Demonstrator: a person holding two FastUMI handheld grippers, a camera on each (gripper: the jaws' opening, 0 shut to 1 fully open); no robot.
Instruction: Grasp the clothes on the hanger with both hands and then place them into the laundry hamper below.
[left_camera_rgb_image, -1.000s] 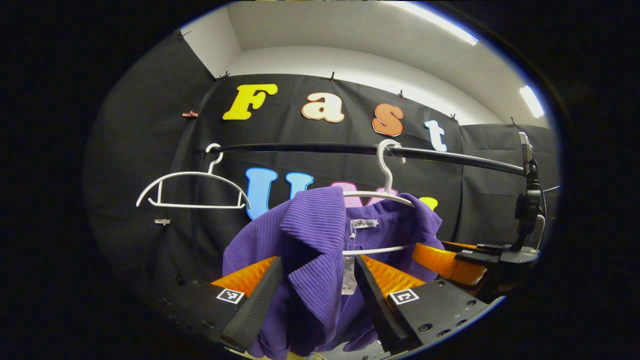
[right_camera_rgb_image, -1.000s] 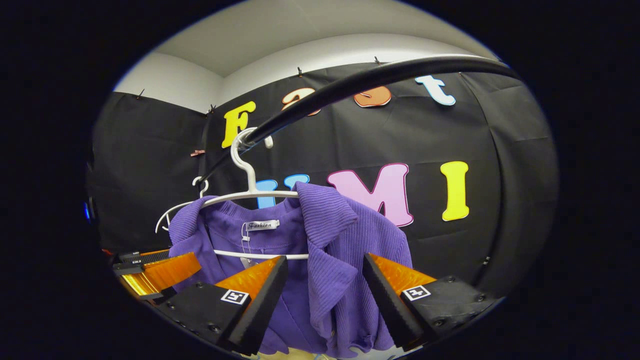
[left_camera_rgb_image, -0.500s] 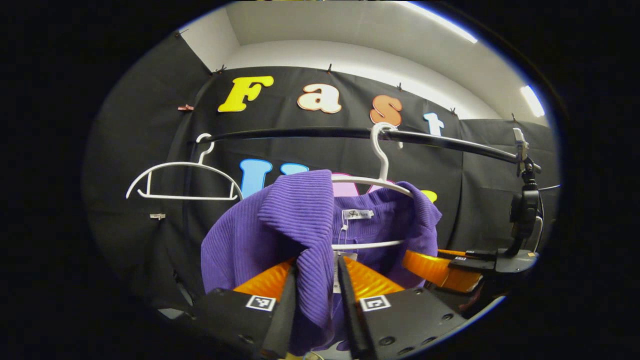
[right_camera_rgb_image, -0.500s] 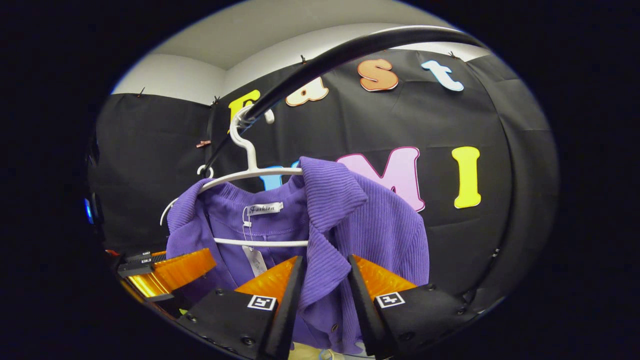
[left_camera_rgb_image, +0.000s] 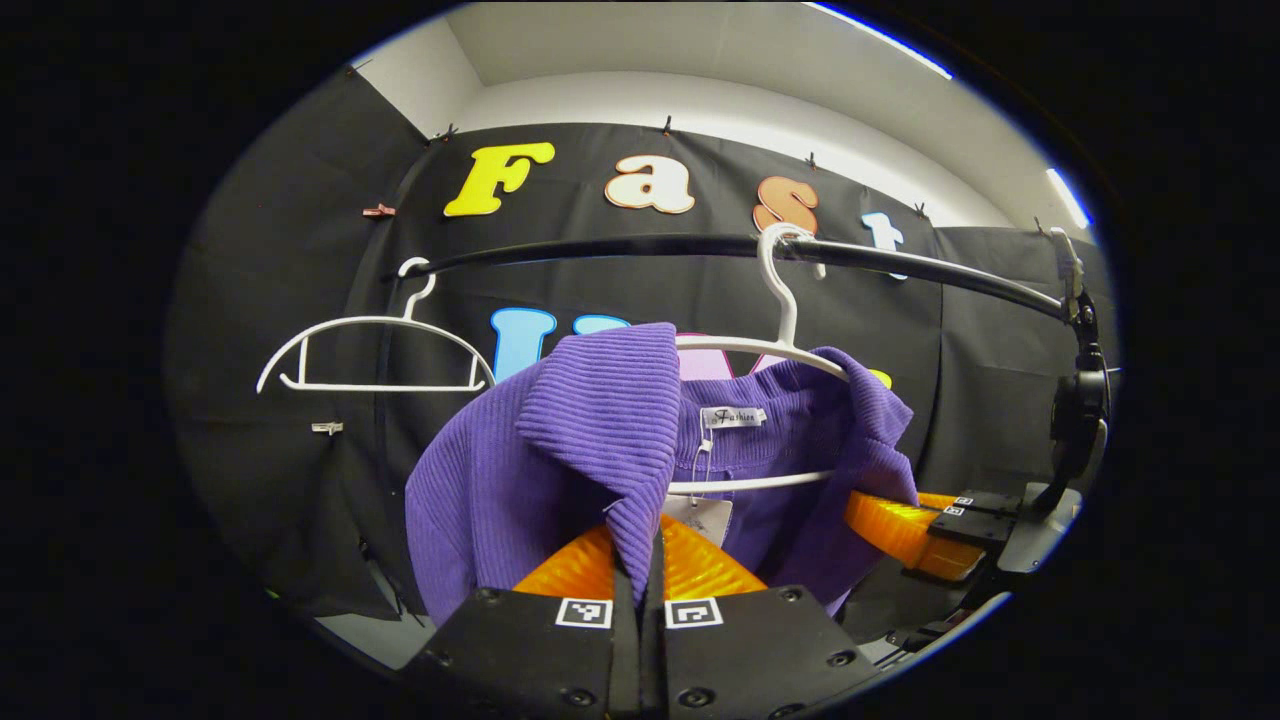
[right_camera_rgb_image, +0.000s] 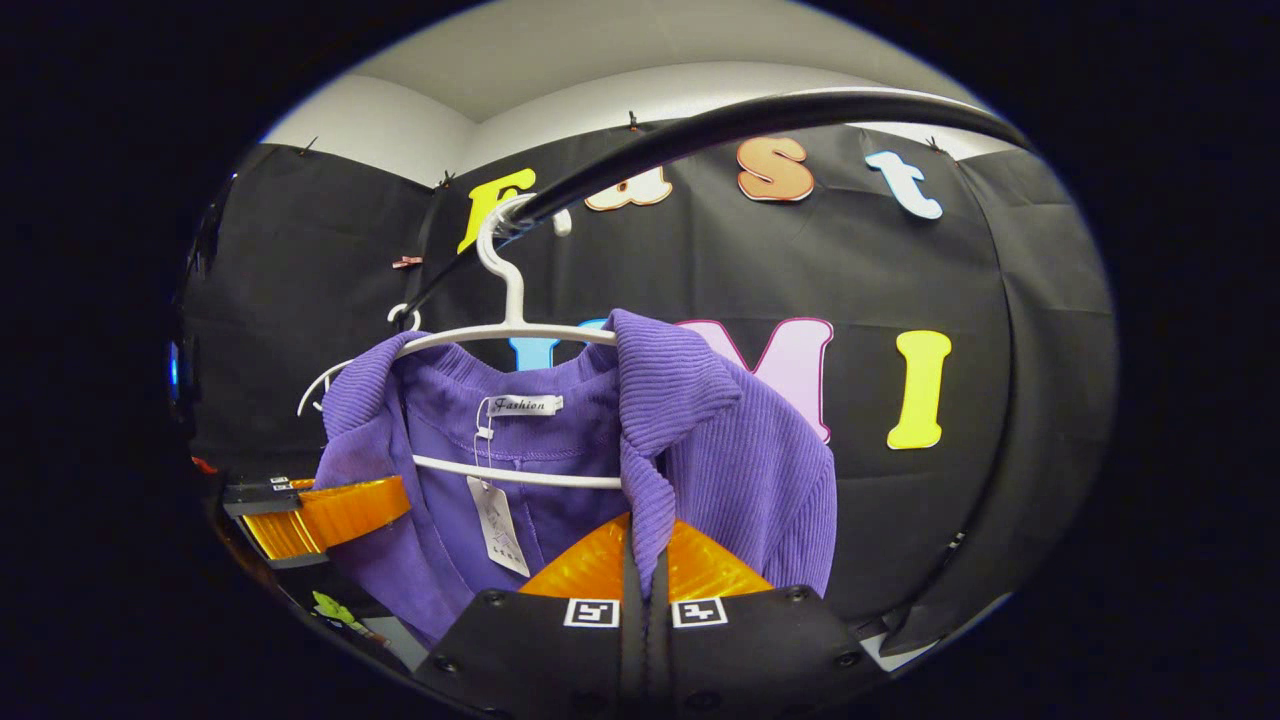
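The grasping step looks done: the left tool (left_camera_rgb_image: 640, 570) and right tool (right_camera_rgb_image: 645, 570) each pinch a collar flap of the purple top (left_camera_rgb_image: 590, 440), hanging just ahead on its hanger (left_camera_rgb_image: 790, 345); next, lift it free and lower it.

The bottom of the purple top (left_camera_rgb_image: 560, 450) is dropping out of sight behind the left gripper (left_camera_rgb_image: 640, 600), so how far down it is hanging cannot be told. The same is happening in the right gripper view, where the right gripper (right_camera_rgb_image: 645, 600) is covering the low part of the cloth. The white hanger (right_camera_rgb_image: 510, 330) is showing its hook and bars, but both its ends are sitting under the purple cloth. The paper tag (right_camera_rgb_image: 497, 510) has print too small to make out. The other gripper (left_camera_rgb_image: 915, 525) is partly tucking behind the cloth, so its fingers cannot be seen closing. The black rail (right_camera_rgb_image: 740, 125) is running off past the edge.
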